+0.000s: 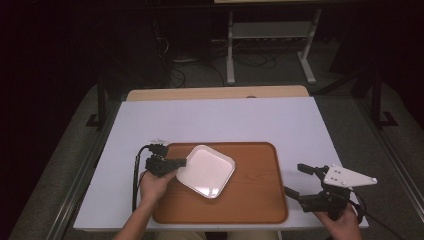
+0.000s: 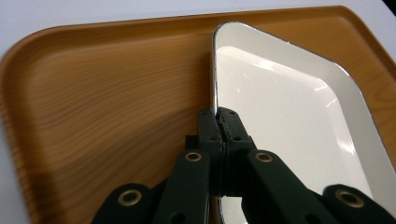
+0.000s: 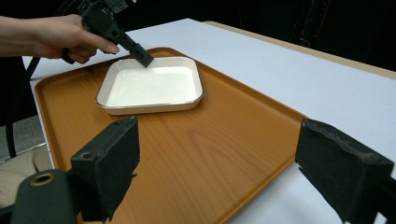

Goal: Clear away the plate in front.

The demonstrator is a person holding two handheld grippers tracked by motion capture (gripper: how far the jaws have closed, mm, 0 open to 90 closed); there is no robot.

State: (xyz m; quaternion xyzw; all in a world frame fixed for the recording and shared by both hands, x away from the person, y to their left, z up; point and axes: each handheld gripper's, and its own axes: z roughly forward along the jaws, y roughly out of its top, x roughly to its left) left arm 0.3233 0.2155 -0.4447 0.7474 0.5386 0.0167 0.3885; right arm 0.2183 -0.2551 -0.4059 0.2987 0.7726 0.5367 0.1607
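A white square plate (image 1: 206, 171) with a thin dark rim lies on the left half of a wooden tray (image 1: 255, 202). My left gripper (image 1: 183, 162) is shut on the plate's left rim. In the left gripper view the jaws pinch that rim, the gripper (image 2: 219, 122) meeting the plate (image 2: 289, 116) over the tray (image 2: 102, 93). My right gripper (image 1: 294, 179) stands open just off the tray's right edge, holding nothing. In the right gripper view its wide-apart jaws frame my right gripper (image 3: 224, 163), the tray (image 3: 210, 149), the plate (image 3: 154, 86) and the left gripper (image 3: 144, 59) on it.
The tray rests near the front of a white table top (image 1: 225, 120), which has a wooden strip (image 1: 215, 93) along its far edge. A metal stand (image 1: 270, 40) and cables sit on the dark floor beyond. The tray's right half is bare wood.
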